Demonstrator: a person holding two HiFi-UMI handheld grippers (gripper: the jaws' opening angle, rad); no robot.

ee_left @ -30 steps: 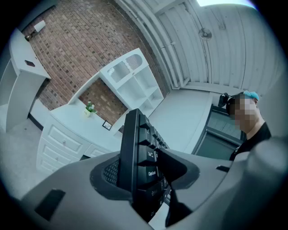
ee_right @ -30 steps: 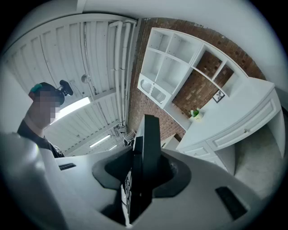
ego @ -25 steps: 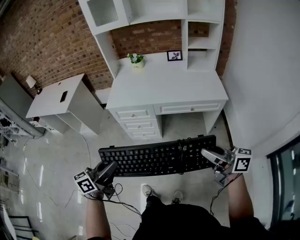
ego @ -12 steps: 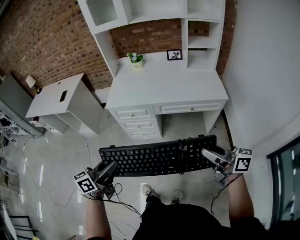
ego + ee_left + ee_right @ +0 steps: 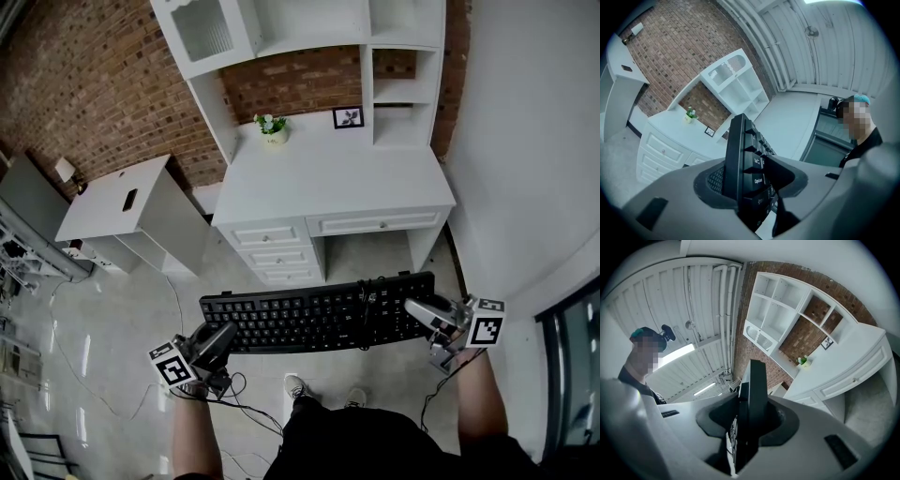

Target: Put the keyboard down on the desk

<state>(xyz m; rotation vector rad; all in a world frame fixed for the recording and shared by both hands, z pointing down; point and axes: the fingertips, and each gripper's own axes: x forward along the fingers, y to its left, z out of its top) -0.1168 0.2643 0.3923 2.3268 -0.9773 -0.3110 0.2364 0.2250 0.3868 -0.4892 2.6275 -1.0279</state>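
A black keyboard [image 5: 314, 314] hangs level in the air over the floor, in front of the white desk [image 5: 328, 173]. My left gripper [image 5: 216, 337] is shut on its left end, and in the left gripper view the keyboard [image 5: 743, 164] stands edge-on between the jaws. My right gripper [image 5: 424, 314] is shut on its right end, where the keyboard [image 5: 752, 404] again fills the gap. A cable trails from the keyboard's middle. The desk top lies well beyond the keyboard.
On the desk stand a small potted plant [image 5: 272, 127] and a framed picture [image 5: 348, 117], under a white shelf hutch [image 5: 309, 37]. A low white cabinet [image 5: 127, 202] sits to the left. Cables lie on the floor [image 5: 112, 319]. The person's shoes [image 5: 323, 389] show below.
The view has shifted slightly, with the desk sitting a little lower in the frame. The keyboard and both grippers keep their places relative to each other.
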